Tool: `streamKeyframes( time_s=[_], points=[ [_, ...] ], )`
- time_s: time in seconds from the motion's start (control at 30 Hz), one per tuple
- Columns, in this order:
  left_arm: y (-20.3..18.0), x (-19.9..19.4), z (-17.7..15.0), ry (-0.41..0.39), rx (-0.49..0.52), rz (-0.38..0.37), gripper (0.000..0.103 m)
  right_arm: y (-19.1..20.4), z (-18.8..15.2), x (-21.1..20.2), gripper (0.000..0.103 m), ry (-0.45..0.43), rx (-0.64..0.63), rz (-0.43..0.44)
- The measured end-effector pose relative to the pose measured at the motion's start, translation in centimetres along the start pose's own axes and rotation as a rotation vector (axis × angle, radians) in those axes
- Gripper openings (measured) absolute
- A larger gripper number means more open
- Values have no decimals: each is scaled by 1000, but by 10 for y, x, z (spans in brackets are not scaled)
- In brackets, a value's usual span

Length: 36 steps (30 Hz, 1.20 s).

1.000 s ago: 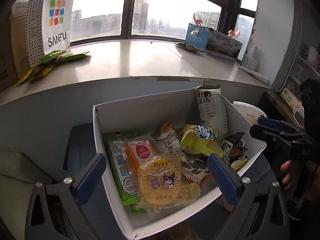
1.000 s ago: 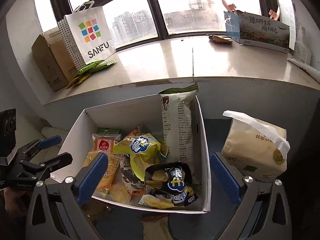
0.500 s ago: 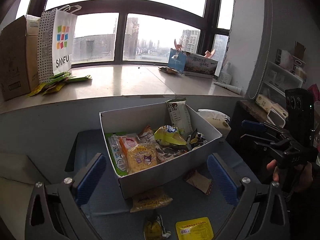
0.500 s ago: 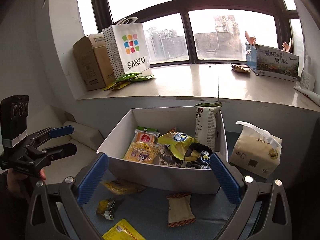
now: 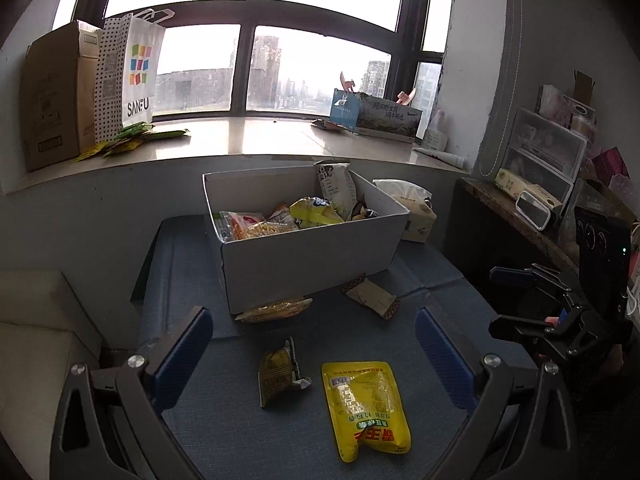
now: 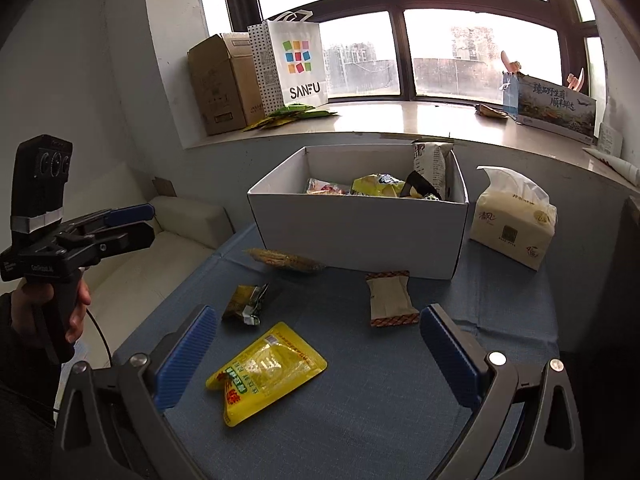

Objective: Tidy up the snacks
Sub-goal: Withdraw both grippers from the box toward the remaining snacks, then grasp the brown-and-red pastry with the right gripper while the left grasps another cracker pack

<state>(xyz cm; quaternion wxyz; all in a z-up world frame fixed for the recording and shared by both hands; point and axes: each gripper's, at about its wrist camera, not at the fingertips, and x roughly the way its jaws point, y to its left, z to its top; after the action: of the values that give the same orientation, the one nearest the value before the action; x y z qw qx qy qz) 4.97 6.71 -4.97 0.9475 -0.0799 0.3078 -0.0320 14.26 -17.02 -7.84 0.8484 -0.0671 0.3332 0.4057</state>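
Observation:
A white box (image 5: pixel 312 258) (image 6: pixel 360 232) holding several snack packs stands at the back of the blue mat. In front of it lie a bright yellow pouch (image 5: pixel 366 408) (image 6: pixel 266 372), a crumpled olive wrapper (image 5: pixel 280 372) (image 6: pixel 245 302), a beige bar pack (image 5: pixel 372 298) (image 6: pixel 390 298) and a golden pack (image 5: pixel 276 310) (image 6: pixel 286 261) against the box's base. My left gripper (image 5: pixel 314 354) is open above the near mat, nothing between its fingers. My right gripper (image 6: pixel 316 350) is open too, over the yellow pouch.
A tissue pack (image 6: pixel 512 224) (image 5: pixel 408 212) sits right of the box. The windowsill carries a cardboard carton (image 6: pixel 220 84), a SANFU bag (image 6: pixel 294 66) and a printed box (image 6: pixel 554 106). A cream cushion (image 6: pixel 176 232) lies left; shelves with drawers (image 5: pixel 548 152) stand right.
Both grippers have pulled back and away from the box. The mat in front of it and the loose packs on it have come into view. Both stay open.

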Motion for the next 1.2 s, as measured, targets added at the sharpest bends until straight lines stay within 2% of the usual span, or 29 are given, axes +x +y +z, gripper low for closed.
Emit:
streamKeyframes(
  time_s=[0.1, 0.27, 0.4, 0.47, 0.67, 0.8, 0.87, 0.9, 0.93, 0.97, 1.2],
  points=[
    [0, 14, -3, 35, -3, 17, 103, 1, -6, -2, 103, -7, 11, 2],
    [4, 55, -5, 122, -27, 3, 103, 0, -9, -1, 103, -11, 31, -4],
    [10, 93, -1, 171, -68, 37, 103, 4, -12, -4, 103, -17, 23, -10],
    [15, 114, 1, 192, -104, 19, 103, 8, -13, -5, 103, -17, 14, -11],
    [37, 178, -2, 272, -185, 148, 103, 16, -18, -9, 103, -20, -21, -30],
    [46, 202, -9, 326, -215, 152, 103, 16, -21, -13, 103, -29, -16, -35],
    [49, 208, -14, 337, -219, 150, 102, 14, -22, -14, 103, -32, -10, -37],
    [50, 210, -16, 344, -226, 144, 98, 13, -22, -14, 103, -34, -7, -38],
    [51, 210, -17, 339, -230, 132, 90, 12, -22, -14, 103, -33, -3, -36],
    [52, 208, -17, 327, -228, 122, 77, 11, -22, -14, 103, -32, 2, -37],
    [53, 184, -20, 271, -215, 68, 76, 10, -23, -11, 103, -22, 2, -41]
  ],
)
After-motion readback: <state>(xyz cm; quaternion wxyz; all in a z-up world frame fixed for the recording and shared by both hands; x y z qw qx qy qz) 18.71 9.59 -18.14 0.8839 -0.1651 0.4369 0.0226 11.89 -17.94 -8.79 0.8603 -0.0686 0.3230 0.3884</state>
